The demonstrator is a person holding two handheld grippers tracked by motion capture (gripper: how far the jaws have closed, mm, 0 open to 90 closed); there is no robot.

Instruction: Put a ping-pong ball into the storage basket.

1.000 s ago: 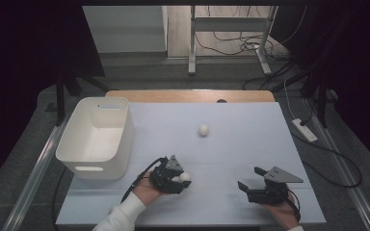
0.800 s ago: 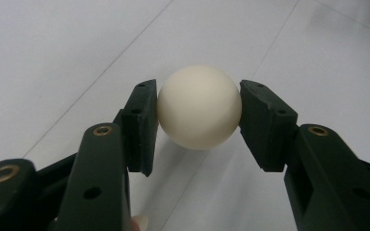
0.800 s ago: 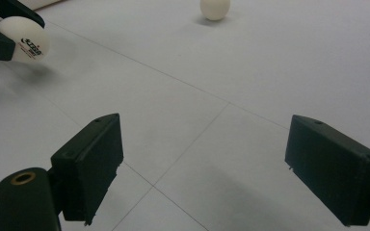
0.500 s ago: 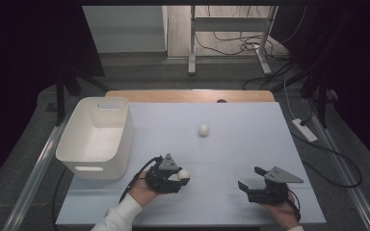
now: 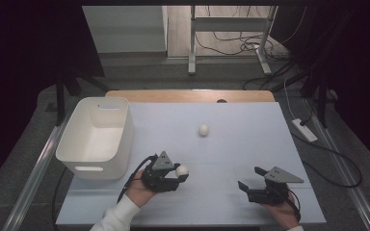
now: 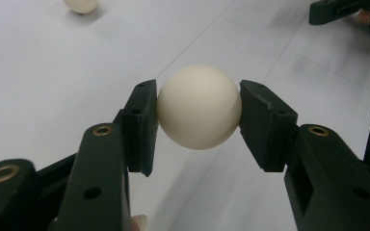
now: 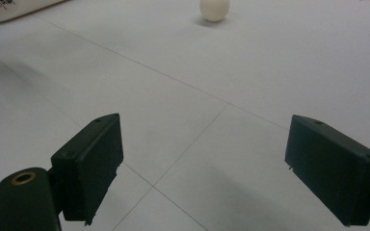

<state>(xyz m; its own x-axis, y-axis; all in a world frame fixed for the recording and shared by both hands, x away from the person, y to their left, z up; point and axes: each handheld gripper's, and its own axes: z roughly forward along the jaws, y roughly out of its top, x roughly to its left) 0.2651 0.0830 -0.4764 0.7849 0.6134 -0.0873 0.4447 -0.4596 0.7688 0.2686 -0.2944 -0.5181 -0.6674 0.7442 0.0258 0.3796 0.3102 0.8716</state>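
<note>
white ball (image 6: 198,107) clamped, left hand-held gripper (image 6: 196,118), unlabelled

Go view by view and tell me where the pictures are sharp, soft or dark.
High view: the table is evenly lit, the floor around it falls into near black. Left gripper view: the held ball is sharp, the far ball soft and cut by the top edge. Right gripper view: the ball is slightly soft, with a faint shadow under it.
</note>
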